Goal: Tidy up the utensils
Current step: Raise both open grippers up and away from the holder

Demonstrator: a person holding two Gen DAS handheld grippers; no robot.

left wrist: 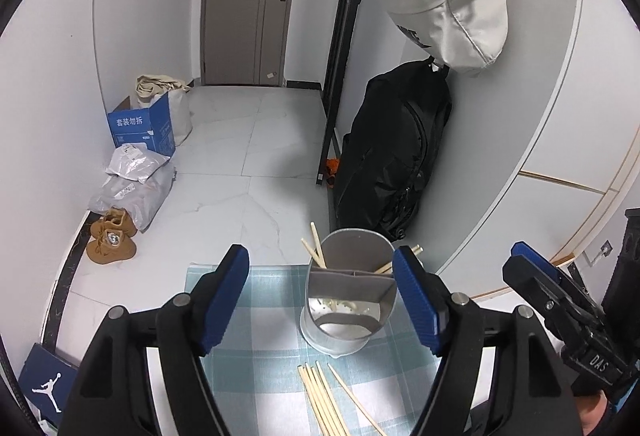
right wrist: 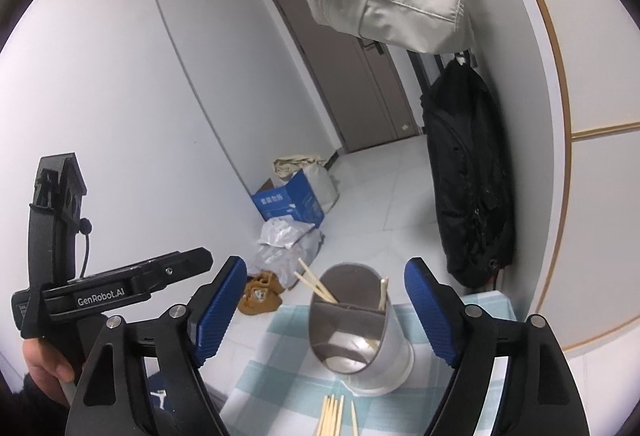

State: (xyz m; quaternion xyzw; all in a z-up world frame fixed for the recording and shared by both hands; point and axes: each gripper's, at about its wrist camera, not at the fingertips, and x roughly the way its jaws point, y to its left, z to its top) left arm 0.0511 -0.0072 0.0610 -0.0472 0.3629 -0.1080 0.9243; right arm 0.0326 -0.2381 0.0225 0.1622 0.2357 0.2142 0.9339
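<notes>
Chopsticks of pale wood (left wrist: 324, 402) lie loose on the teal-and-white checked cloth (left wrist: 264, 368), just in front of your grey metal divided utensil holder (left wrist: 350, 300), which already has several standing in its rear compartment. Your left gripper (left wrist: 322, 300) and right gripper (right wrist: 328, 310) both gape wide, holding nothing.
</notes>
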